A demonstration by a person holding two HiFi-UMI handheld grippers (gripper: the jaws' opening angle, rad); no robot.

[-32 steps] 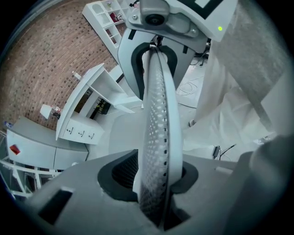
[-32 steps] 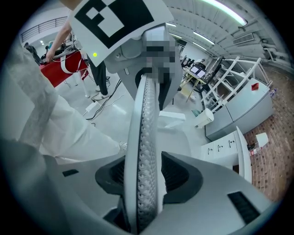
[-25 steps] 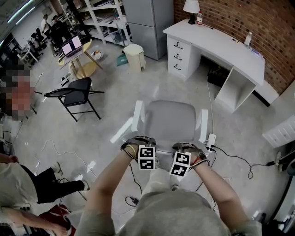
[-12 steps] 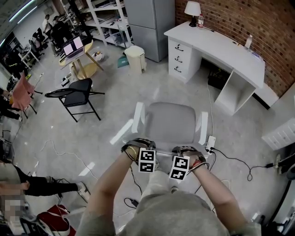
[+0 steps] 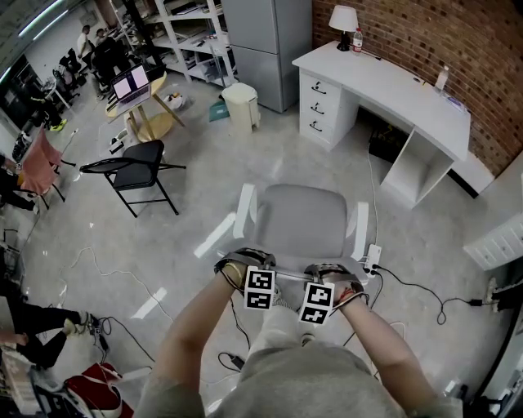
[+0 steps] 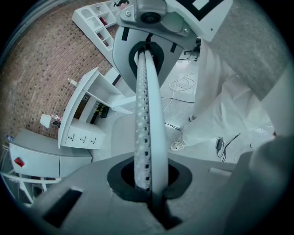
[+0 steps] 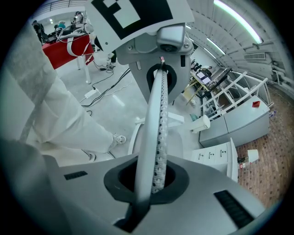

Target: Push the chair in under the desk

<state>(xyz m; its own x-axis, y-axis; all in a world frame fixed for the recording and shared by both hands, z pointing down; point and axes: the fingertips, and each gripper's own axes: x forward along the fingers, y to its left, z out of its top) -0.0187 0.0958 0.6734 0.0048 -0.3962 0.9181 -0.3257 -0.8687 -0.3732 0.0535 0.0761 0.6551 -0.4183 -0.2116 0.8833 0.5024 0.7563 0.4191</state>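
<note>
A grey office chair [image 5: 301, 216] with white armrests stands on the floor, its seat facing the white desk [image 5: 392, 82] at the brick wall, well short of it. My left gripper [image 5: 255, 265] and right gripper [image 5: 325, 270] sit side by side on the top edge of the chair's back. In the left gripper view the perforated back edge [image 6: 148, 114] runs out of my left gripper [image 6: 148, 181], shut on it, up to the right gripper [image 6: 151, 18]. The right gripper view shows the same edge [image 7: 158, 119] pinched in my right gripper [image 7: 154, 183].
A black folding chair [image 5: 135, 167] stands to the left. A white bin [image 5: 239, 100] and grey cabinet [image 5: 265, 41] stand left of the desk. A power strip [image 5: 374, 249] and cables lie by the chair's right side. A lamp [image 5: 345, 16] stands on the desk.
Both hands stay at the top of the chair's back and the chair has not shifted. A person at the left edge has moved down and out of the way.
</note>
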